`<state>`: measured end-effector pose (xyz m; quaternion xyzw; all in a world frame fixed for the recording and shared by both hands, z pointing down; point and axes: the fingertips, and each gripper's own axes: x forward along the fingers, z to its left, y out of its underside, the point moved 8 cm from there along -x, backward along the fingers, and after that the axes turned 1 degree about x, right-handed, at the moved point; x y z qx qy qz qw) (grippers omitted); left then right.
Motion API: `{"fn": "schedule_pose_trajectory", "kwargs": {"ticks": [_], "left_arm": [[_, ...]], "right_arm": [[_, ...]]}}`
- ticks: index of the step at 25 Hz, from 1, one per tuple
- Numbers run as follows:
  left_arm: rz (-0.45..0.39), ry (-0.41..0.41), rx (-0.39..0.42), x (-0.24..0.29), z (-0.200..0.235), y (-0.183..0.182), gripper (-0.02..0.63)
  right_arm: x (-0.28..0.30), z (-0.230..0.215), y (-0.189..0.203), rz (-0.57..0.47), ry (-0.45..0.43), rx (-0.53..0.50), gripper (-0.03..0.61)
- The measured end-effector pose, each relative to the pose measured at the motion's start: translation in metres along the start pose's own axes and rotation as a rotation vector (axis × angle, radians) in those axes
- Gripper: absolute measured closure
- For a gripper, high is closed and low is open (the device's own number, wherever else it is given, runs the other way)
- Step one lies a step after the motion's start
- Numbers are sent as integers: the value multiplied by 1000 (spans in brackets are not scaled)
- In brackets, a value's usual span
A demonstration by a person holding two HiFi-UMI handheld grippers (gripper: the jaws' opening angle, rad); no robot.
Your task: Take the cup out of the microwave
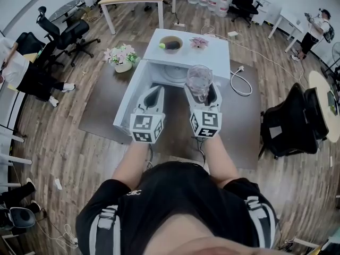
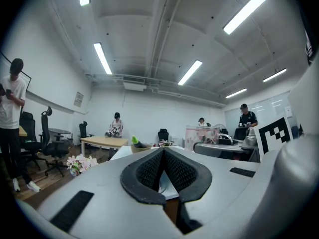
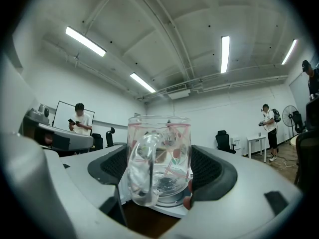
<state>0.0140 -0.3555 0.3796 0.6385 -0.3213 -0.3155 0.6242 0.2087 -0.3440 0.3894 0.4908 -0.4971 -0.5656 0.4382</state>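
A clear glass cup (image 1: 199, 80) with a handle and a pink pattern is held upright in front of the open white microwave (image 1: 215, 56). My right gripper (image 1: 201, 89) is shut on it, one pad on each side. In the right gripper view the cup (image 3: 160, 133) fills the space between the black pads (image 3: 207, 169), handle turned toward the camera. My left gripper (image 1: 154, 93) hovers beside it to the left, just inside the microwave's open door (image 1: 129, 99). Its jaws are shut with nothing between them, and the pads (image 2: 149, 171) meet at the tips.
The microwave sits on a dark brown table (image 1: 101, 102). A bowl (image 1: 171, 44) and a small flower (image 1: 199, 42) rest on its top. A pot of pink flowers (image 1: 122, 58) stands at the left, and a white cable (image 1: 240, 82) lies at the right. Office chairs and people stand around the room.
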Motion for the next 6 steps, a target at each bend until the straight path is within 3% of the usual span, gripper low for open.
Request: {"fn": "schedule_pose_trajectory", "kwargs": {"ticks": [6], "left_arm": [[1, -2, 0, 1, 0, 0, 612]], "right_arm": [[0, 2, -1, -7, -11, -2, 176]]}}
